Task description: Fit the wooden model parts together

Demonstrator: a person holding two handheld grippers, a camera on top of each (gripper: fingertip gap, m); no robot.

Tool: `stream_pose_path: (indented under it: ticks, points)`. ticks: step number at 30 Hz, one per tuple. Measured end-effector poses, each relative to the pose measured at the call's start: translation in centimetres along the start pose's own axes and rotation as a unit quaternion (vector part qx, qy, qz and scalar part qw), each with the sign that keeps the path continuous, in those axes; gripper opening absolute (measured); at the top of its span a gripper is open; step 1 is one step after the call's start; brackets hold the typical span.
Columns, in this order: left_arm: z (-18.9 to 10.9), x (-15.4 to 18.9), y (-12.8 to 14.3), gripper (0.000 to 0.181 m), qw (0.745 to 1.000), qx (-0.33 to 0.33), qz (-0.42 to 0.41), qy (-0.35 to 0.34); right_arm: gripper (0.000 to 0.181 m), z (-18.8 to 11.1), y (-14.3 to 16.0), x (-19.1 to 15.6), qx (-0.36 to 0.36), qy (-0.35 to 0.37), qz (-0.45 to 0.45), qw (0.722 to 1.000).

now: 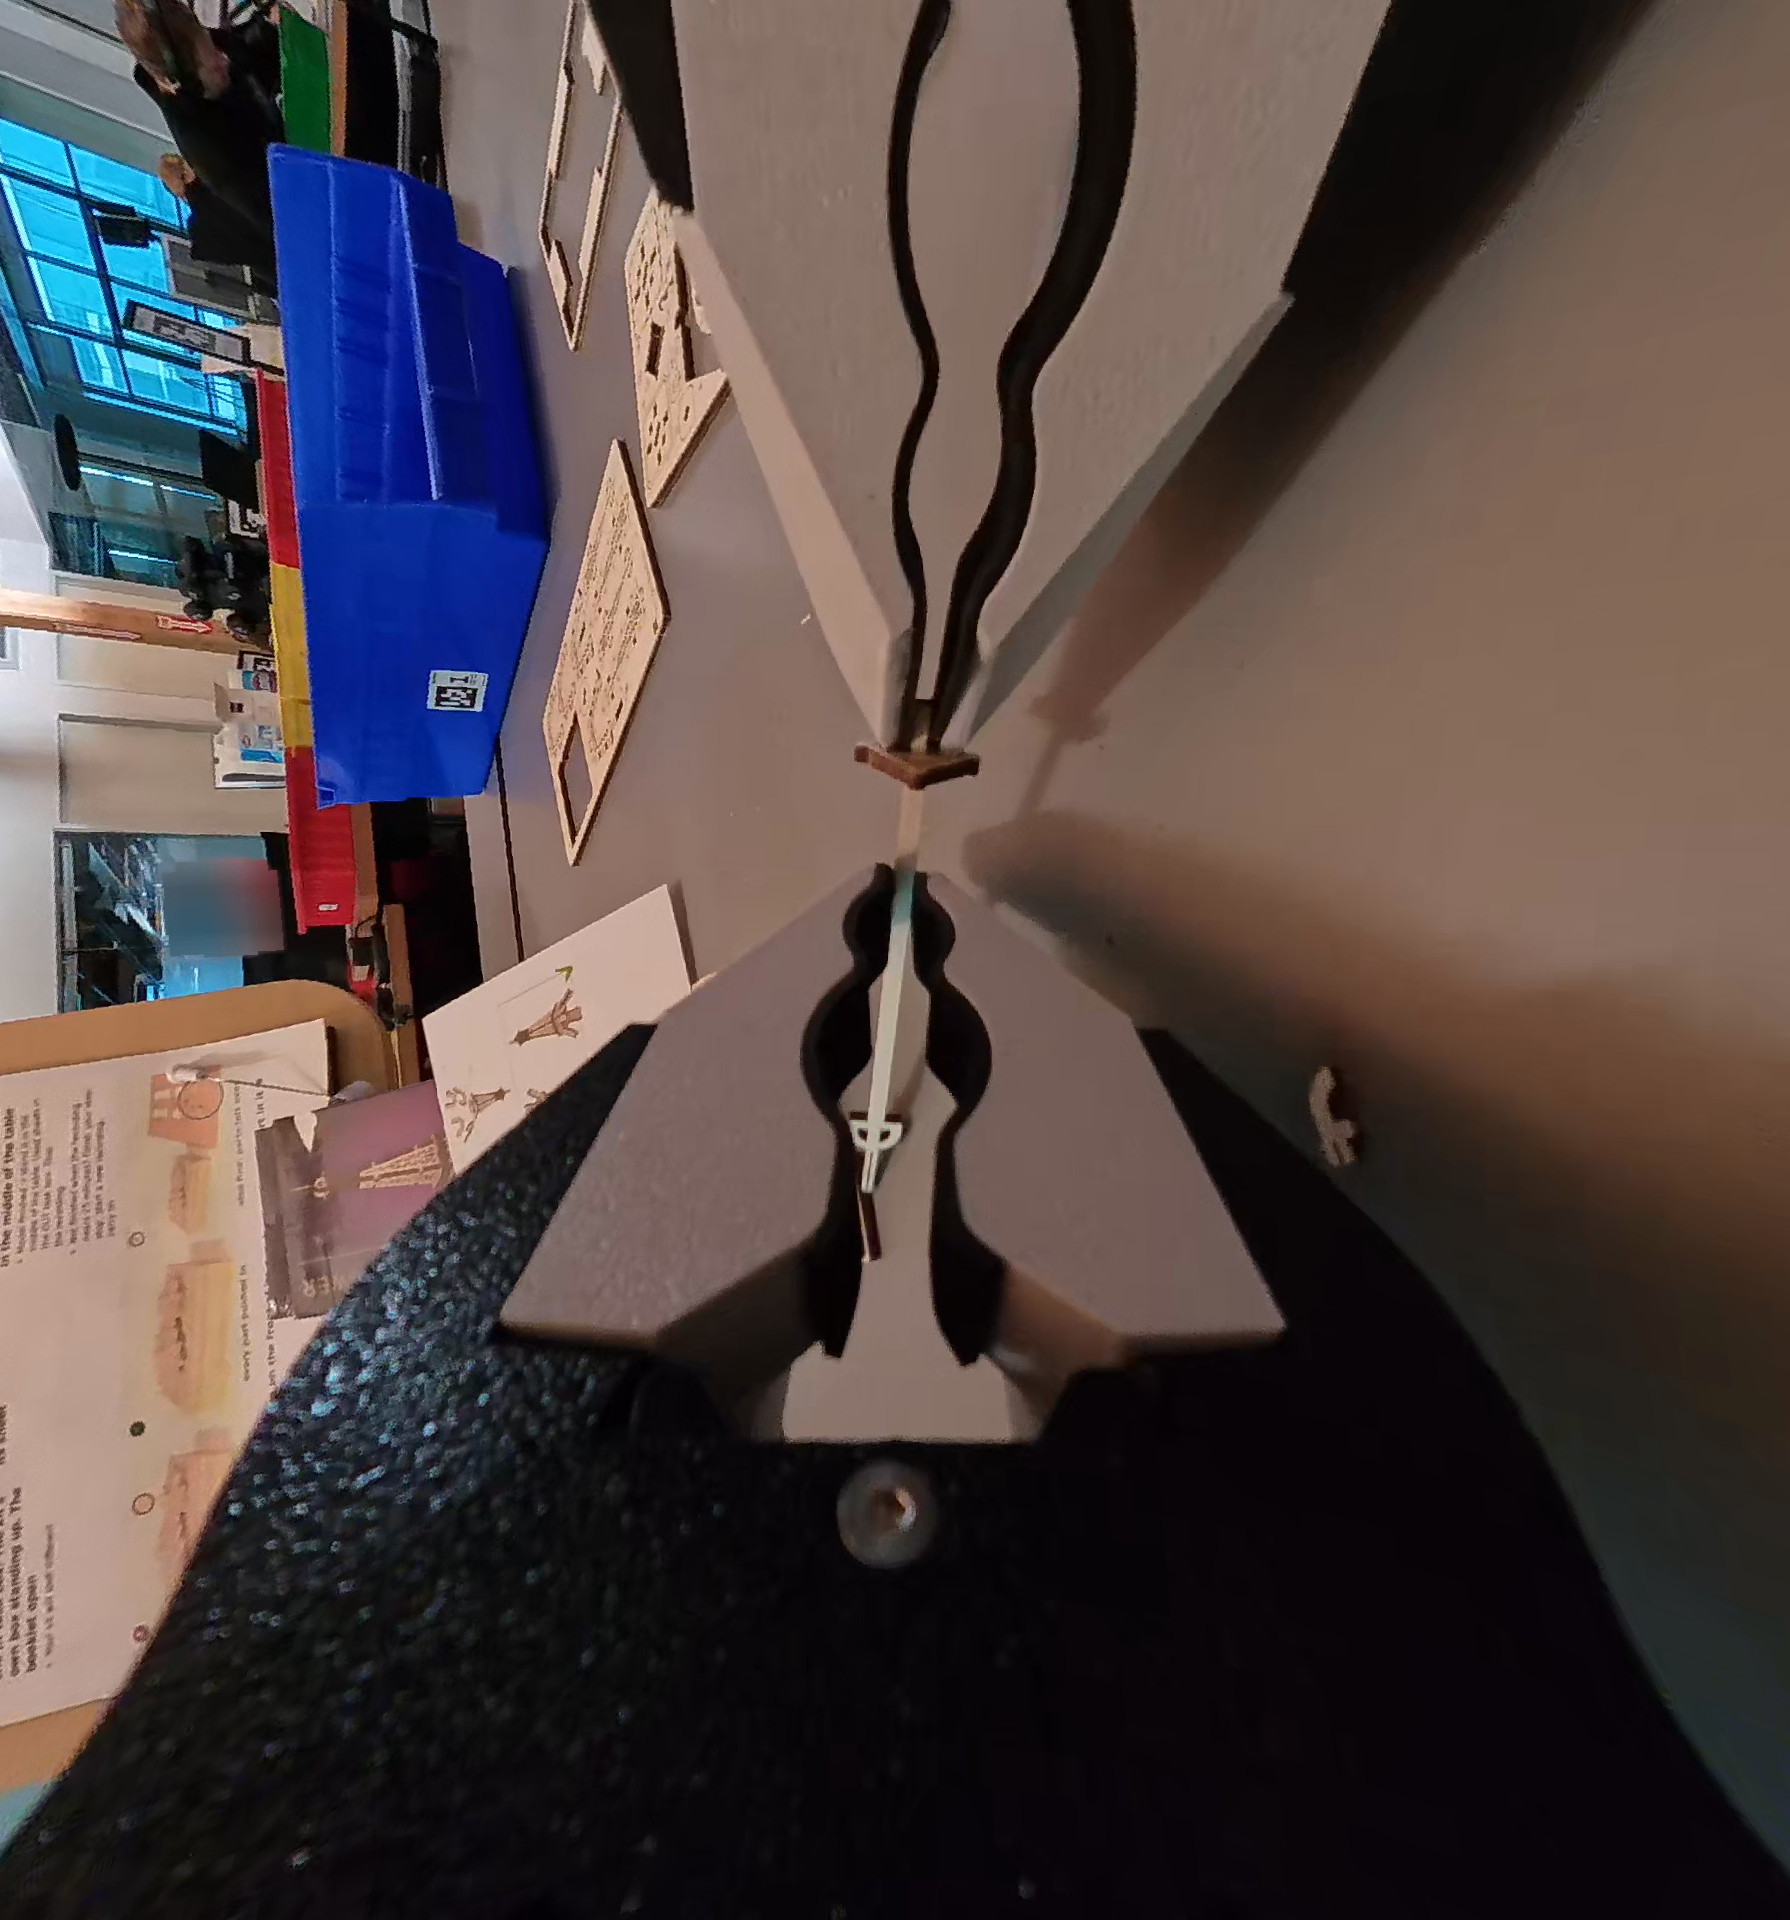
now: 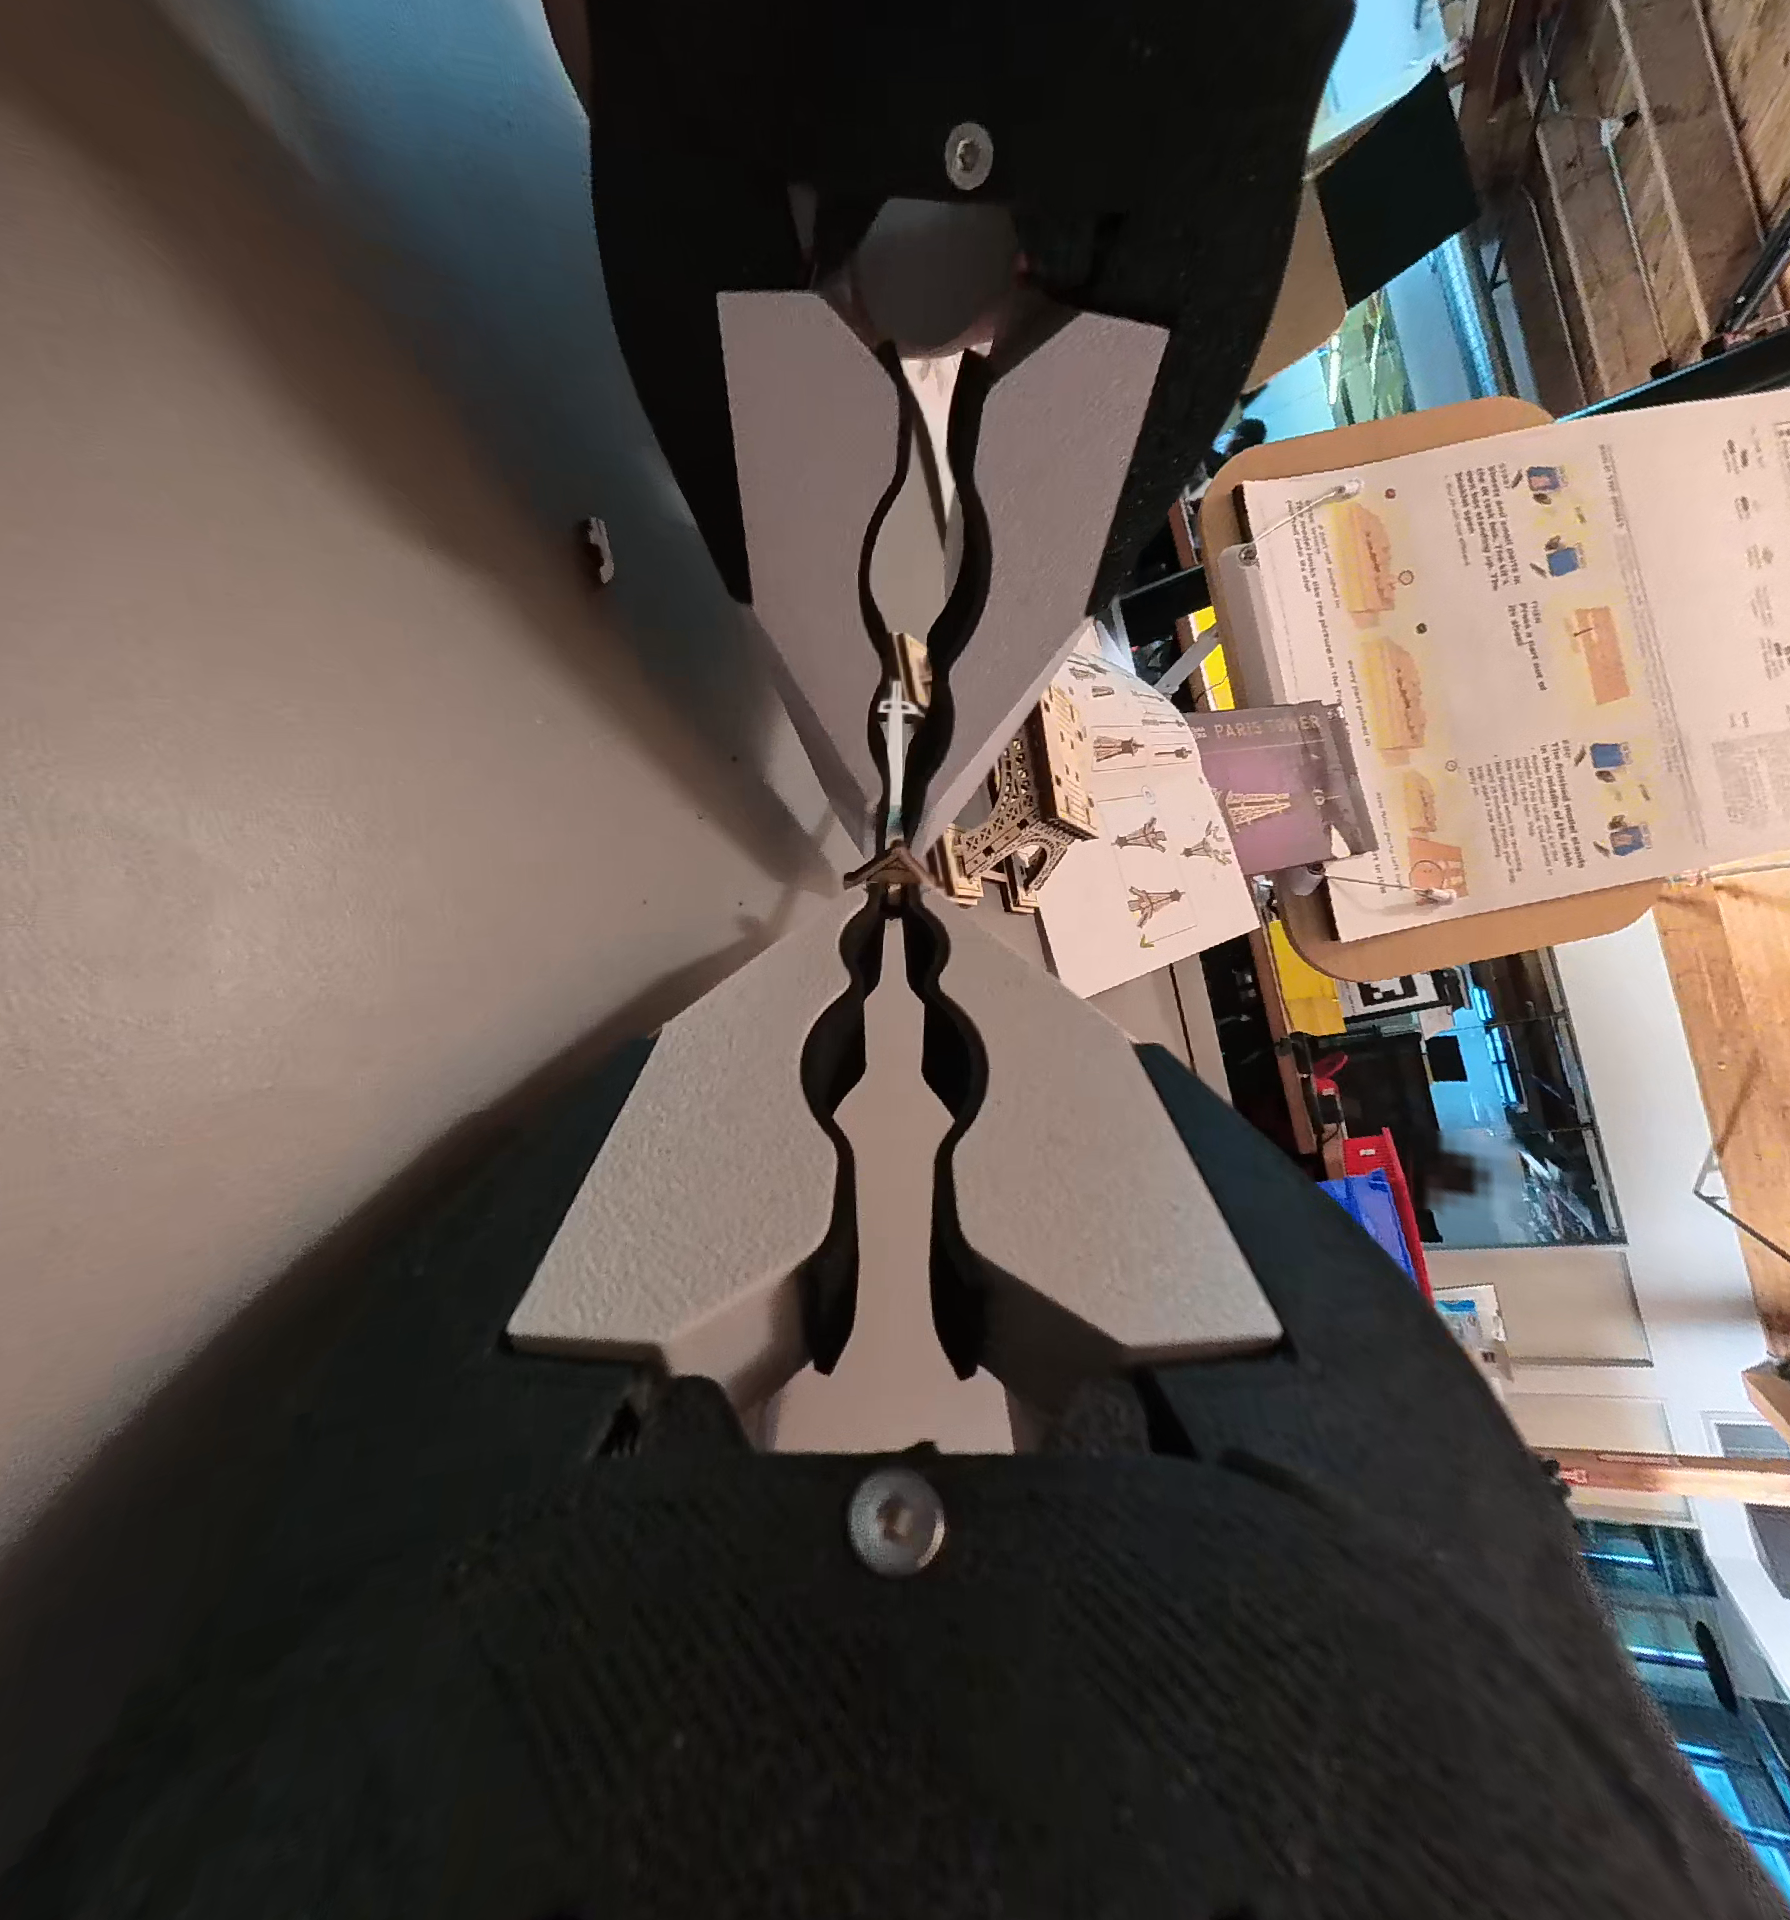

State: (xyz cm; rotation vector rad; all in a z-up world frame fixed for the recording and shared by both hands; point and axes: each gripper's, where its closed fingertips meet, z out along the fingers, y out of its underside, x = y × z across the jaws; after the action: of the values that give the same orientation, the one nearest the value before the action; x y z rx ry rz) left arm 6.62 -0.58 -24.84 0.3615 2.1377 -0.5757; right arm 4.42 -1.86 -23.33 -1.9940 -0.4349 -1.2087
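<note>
Item: two hand-held grippers meeting tip to tip above a grey desk (image 1: 1493, 727). Left gripper (image 1: 910, 883): closed on a thin, pale spire-like strip (image 1: 889, 1039) that runs back between its fingers and sticks out a little past the tips. Right gripper (image 2: 896, 902): closed on a small flat square wooden piece (image 1: 916, 764), held at the very fingertips and facing the strip's end. Position: strip end and square piece are touching or just apart; which cannot be told. Also present: partly built wooden tower (image 2: 1016, 821) lying on an instruction sheet (image 2: 1140, 862) just beyond the tips; punched wooden sheets (image 1: 605, 644) and a blue bin (image 1: 403, 488) farther along the desk; one loose wooden scrap (image 1: 1332, 1117) well apart. Step in hand, as judged: seating the strip into the square piece. Next move calls for lining the strip squarely with the piece's slot, then pressing straight along the strip's length, gently, since the strip looks thin enough to bend or snap.
</note>
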Motion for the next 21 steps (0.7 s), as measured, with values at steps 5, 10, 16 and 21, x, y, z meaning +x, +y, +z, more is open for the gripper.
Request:
stream_pose_path:
  ticks: [5, 10, 16, 21]
  points:
    - [-0.11, -0.2, 0.15, 0.0, 1.0, 0.006, -0.001, -0.002, 0.001, -0.03, -0.08, 0.18, 0.003, 0.005, 0.0, 1.0]
    - [0.0, -0.16, 0.18, 0.0, 1.0, 0.006, 0.002, -0.003, 0.001, 0.03, -0.07, 0.23, 0.002, 0.009, -0.005, 1.0]
    - [-0.05, -0.23, 0.25, 0.0, 1.0, 0.008, 0.002, -0.006, 0.001, 0.13, -0.07, 0.38, 0.0, 0.014, -0.009, 1.0]
    - [-0.07, -0.36, 0.31, 0.0, 1.0, 0.007, 0.004, -0.009, 0.002, 0.19, -0.11, 0.53, 0.001, 0.019, -0.008, 1.0]
